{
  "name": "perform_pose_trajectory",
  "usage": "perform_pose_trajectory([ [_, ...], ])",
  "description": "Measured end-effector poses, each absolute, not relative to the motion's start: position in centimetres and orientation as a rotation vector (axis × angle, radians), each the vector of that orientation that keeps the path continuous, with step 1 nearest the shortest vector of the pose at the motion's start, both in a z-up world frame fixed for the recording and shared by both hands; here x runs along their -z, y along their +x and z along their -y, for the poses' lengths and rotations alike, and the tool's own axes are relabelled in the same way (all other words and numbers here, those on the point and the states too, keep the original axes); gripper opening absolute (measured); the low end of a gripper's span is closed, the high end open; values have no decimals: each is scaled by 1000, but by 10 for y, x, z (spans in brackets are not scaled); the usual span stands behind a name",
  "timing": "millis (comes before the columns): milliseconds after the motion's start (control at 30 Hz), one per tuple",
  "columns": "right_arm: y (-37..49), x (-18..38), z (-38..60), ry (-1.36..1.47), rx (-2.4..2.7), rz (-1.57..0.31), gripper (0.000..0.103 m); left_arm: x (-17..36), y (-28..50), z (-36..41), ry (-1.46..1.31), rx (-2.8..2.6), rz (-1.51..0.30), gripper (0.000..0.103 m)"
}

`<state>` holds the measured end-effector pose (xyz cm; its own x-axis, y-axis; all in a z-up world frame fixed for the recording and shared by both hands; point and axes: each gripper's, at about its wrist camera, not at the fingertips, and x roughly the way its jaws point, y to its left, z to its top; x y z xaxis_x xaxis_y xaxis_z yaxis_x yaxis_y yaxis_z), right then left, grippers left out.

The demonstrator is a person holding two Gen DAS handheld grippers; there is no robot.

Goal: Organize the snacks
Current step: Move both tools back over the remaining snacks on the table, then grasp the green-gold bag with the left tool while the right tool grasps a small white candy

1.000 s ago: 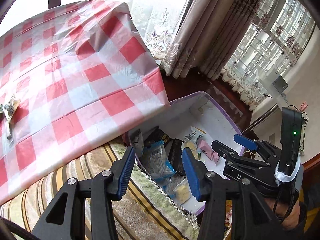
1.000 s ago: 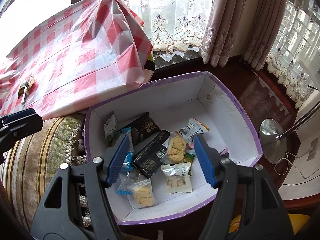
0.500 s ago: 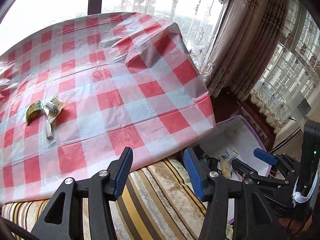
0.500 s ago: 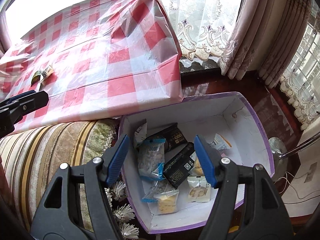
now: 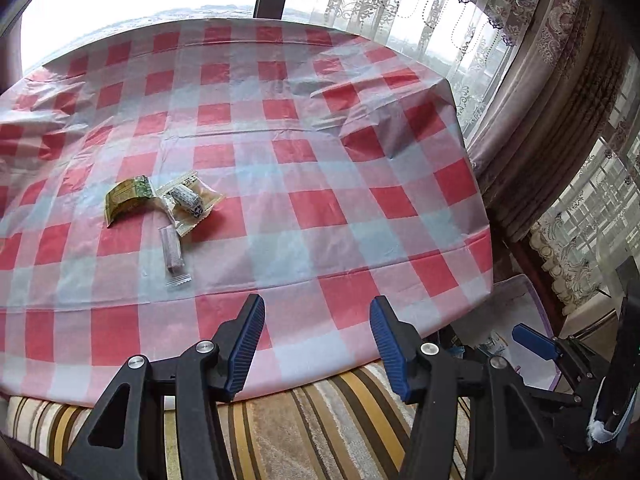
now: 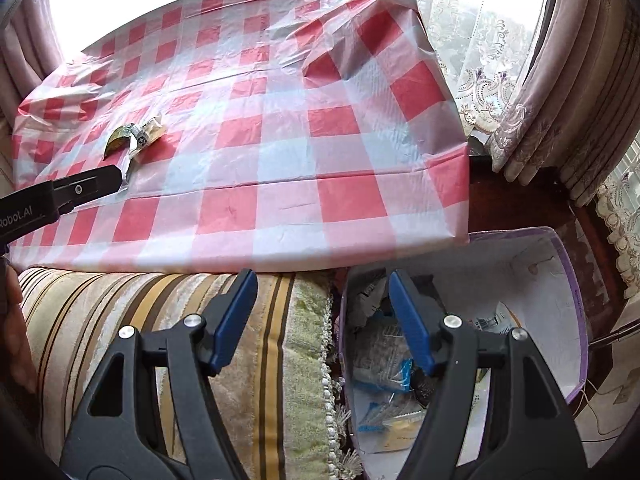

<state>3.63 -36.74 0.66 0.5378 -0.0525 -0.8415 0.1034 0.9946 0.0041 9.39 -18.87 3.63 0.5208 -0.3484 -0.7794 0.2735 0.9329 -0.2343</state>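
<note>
Just below the left gripper [image 5: 316,344] runs the near table edge, where the checked cloth [image 5: 320,216] hangs over a striped cushion [image 5: 304,432]. Ahead of it the cloth lies broad and bare, up to the far edge by the window. The left gripper's jaws are spread wide and hold nothing. Ahead and to its left, well apart from it, three snacks lie bunched and touching: a green packet [image 5: 127,197], a clear wrapped cake [image 5: 191,199] and a slim pale bar [image 5: 173,249] nearest the gripper.

The right gripper [image 6: 322,320] hangs over the cushion's end, its jaws likewise spread and empty. Just to its right, lower than the table, sits a purple-rimmed box [image 6: 576,312] holding a loose heap of wrapped snacks [image 6: 384,364], blue and clear among them. The table corner overhangs the box's far-left rim.
</note>
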Motion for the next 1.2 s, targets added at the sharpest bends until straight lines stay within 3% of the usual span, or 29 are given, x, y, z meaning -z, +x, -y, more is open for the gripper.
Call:
perform_pose_trajectory([
  [600, 99, -3, 297, -31, -51, -981, 72, -6, 149, 61, -294, 159, -1001, 56],
  [967, 141, -12, 248, -100, -150, -911, 72, 0, 198, 34, -168, 197, -970, 56],
  [1200, 174, -8, 210, -138, -230, -895, 72, 12, 226, 36, 29, 284, -959, 66],
])
